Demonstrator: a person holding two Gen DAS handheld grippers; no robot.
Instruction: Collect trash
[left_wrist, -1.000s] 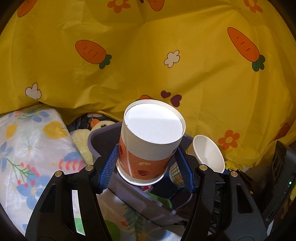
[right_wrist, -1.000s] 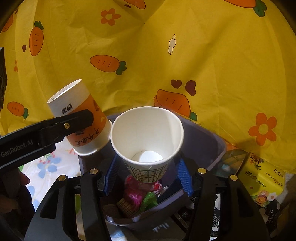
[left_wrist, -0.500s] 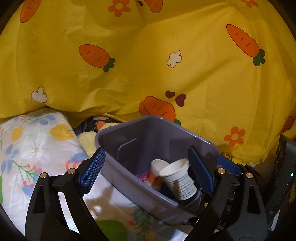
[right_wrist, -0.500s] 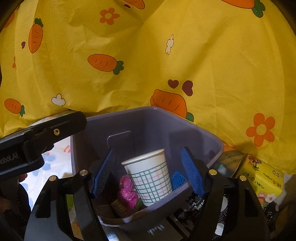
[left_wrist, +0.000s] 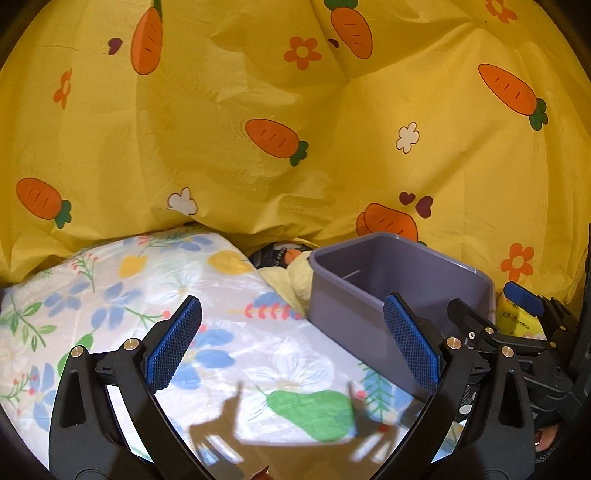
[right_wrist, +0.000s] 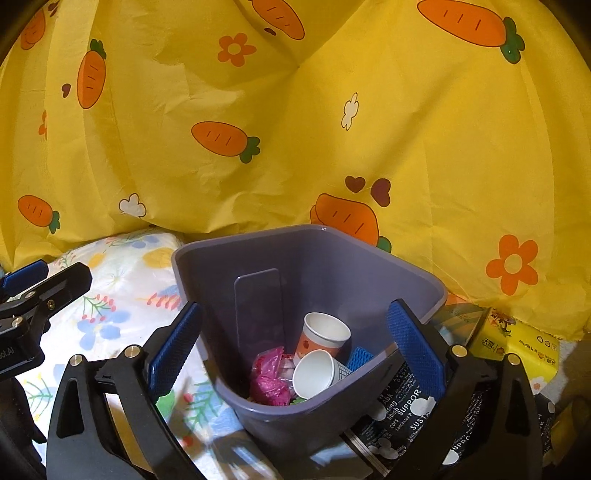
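1. Left tongs (left_wrist: 291, 345): mine, jaws opening, nothing between them. They hang over the floral cloth (left_wrist: 122, 291), left of the grey bin (left_wrist: 373, 325). Risk: the right-hand pad sits just beside the bin's near wall; a careless sweep toward the bin could knock or tip it.

2. Grey bin (right_wrist: 373, 258), the landmark: upright on the floral cloth, in front of the yellow carrot-print sheet (right_wrist: 295, 129). The soft cloth gives it poor footing, I judge, so any push may topple it and spill what is collected.

3. Contents of the bin: orange-printed paper cup (right_wrist: 321, 334), upright toward the back; checked paper cup (right_wrist: 317, 374) on its side in front of it; pink wrapper (right_wrist: 269, 382) left of both. Light things, apt to roll out if the bin leans.

4. Right tongs (right_wrist: 293, 343): mine, jaws opening, straddling the bin's near rim, gripping nothing. Risk: drawing back carelessly could catch a pad on the rim and drag the bin.

5. Yellow tissue pack (right_wrist: 517, 343), right of the bin: probably not trash; grabbing it would be an error.
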